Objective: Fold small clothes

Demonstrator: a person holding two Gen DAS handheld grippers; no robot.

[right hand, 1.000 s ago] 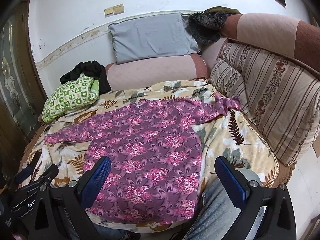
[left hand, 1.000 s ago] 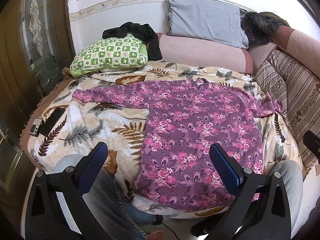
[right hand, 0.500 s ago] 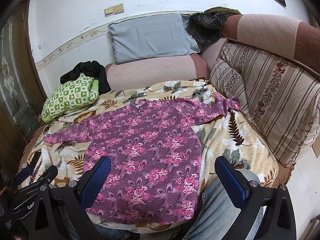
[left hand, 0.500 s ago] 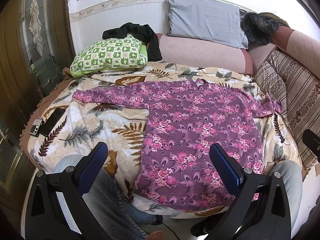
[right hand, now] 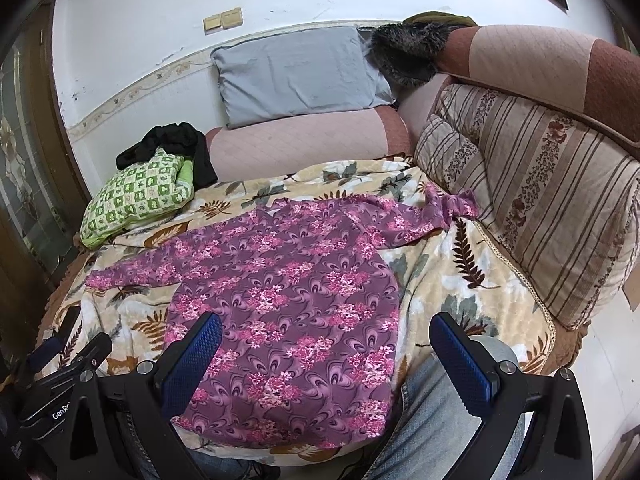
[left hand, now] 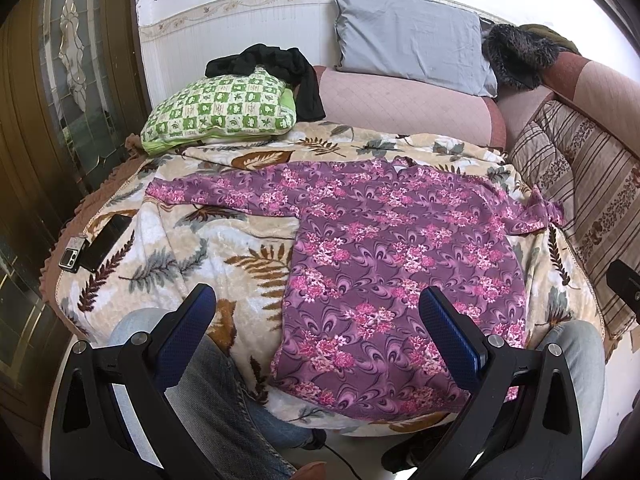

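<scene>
A purple floral shirt [left hand: 400,256] is spread flat on the leaf-print blanket [left hand: 180,256]. Left gripper [left hand: 316,332] and right gripper [right hand: 326,354] are held wide open above it, both empty.

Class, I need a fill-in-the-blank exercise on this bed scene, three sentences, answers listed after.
1. The purple shirt lies spread flat on the leaf-print ____.
2. A black garment is draped over the ____ checked pillow.
3. Both the left gripper and right gripper are ____.

Answers: blanket; green; open
</scene>
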